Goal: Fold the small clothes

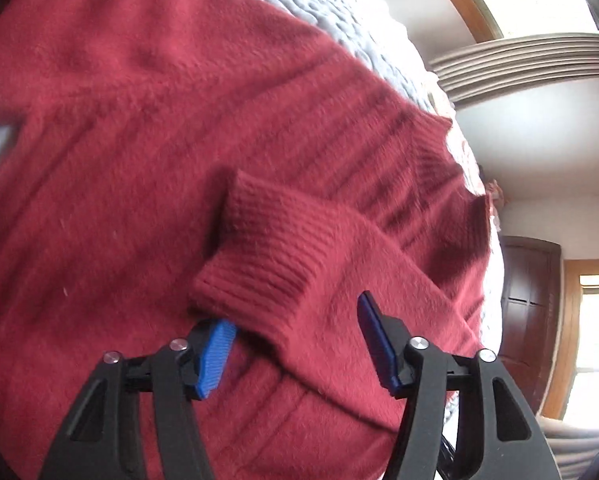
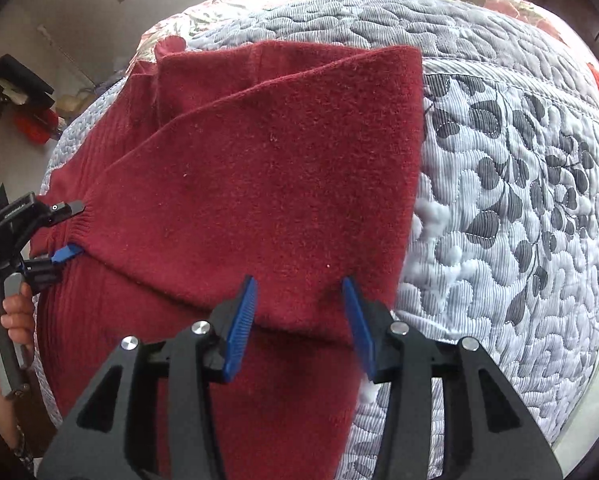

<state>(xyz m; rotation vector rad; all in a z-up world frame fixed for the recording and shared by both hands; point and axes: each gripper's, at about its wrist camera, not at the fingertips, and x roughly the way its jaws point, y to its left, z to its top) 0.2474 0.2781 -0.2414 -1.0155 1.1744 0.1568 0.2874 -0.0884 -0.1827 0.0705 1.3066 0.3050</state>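
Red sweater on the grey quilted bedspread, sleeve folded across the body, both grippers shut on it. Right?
Not quite. Both grippers are open. In the left wrist view the left gripper has its jaws spread around the sleeve cuff; in the right wrist view the right gripper is spread over the sweater. The sweater does lie on the bedspread, sleeve folded across.

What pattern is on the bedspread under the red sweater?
Grey leaves on pale striped quilting, clearest in the right wrist view.
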